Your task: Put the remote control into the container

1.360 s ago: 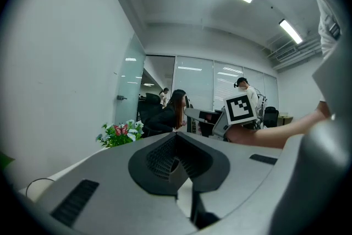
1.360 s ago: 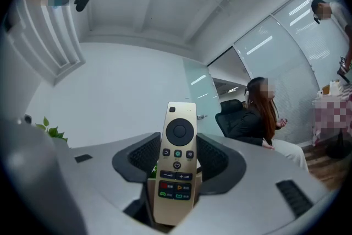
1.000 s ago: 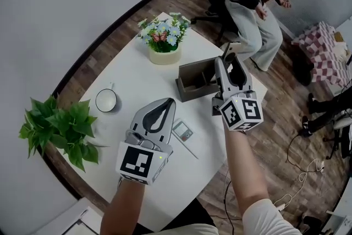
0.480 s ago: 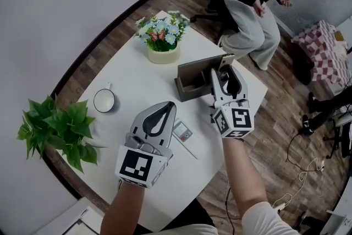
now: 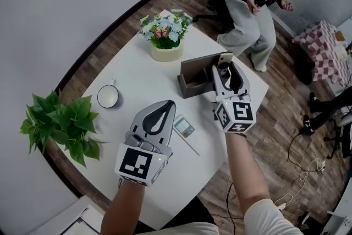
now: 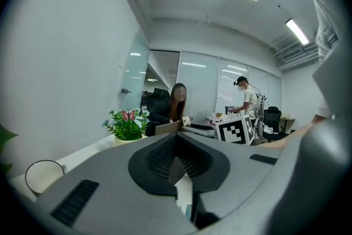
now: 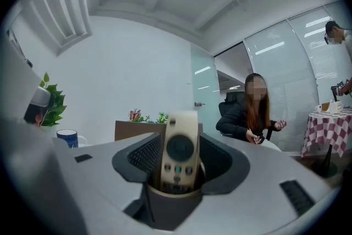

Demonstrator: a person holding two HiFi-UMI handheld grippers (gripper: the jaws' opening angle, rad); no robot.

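The remote control (image 7: 179, 151), cream with a round dark pad and small buttons, stands upright between my right gripper's (image 7: 179, 137) jaws, which are shut on it. In the head view its tip (image 5: 225, 58) pokes out past the right gripper (image 5: 225, 67), just over the right end of the brown open-topped container (image 5: 193, 81). That container's wall (image 7: 132, 130) shows right behind the remote. My left gripper (image 5: 168, 103) hovers over the table's near middle with its jaws shut and nothing in them (image 6: 177, 140).
On the white table (image 5: 137, 77) stand a flower pot (image 5: 165, 37) at the back, a mug (image 5: 108, 96) at the left and a small white device (image 5: 184, 128) beside my left gripper. A leafy plant (image 5: 60, 126) is off the left edge. A person (image 5: 247, 3) sits beyond the table.
My right gripper with the remote has shifted a little, nearer to the container's right end. The left gripper has stayed put.
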